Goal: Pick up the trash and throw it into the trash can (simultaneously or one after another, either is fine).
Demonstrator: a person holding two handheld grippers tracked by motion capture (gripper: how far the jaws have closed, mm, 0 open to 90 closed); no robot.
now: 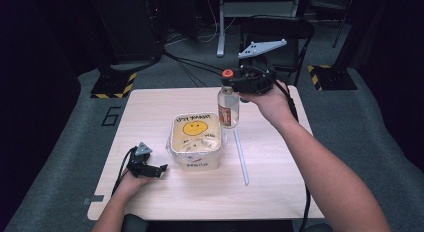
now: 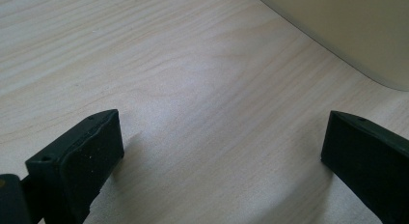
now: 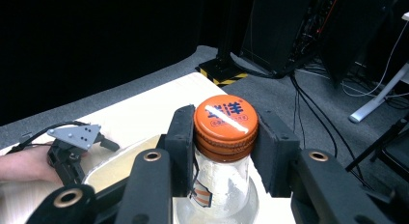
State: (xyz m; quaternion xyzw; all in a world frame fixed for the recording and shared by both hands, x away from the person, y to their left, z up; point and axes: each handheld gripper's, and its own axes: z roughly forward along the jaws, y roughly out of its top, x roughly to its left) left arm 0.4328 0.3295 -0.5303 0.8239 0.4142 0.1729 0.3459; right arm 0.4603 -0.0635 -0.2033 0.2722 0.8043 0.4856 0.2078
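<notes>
- Orange-capped bottle (image 1: 228,103) is clamped at its neck by the right gripper (image 3: 225,137), held upright just above the counter (image 1: 150,107), beside the container (image 1: 196,140).
- Left gripper (image 1: 161,169) is rested open, nearer the container's left side.

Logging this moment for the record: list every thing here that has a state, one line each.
bottle: capped, upright, held by the neck.
orange cap: on the bottle.
right gripper: shut on the bottle.
left gripper: open, holding nothing, low over the table.
container: lidded, on the table.
straw: lying flat on the table.
</notes>
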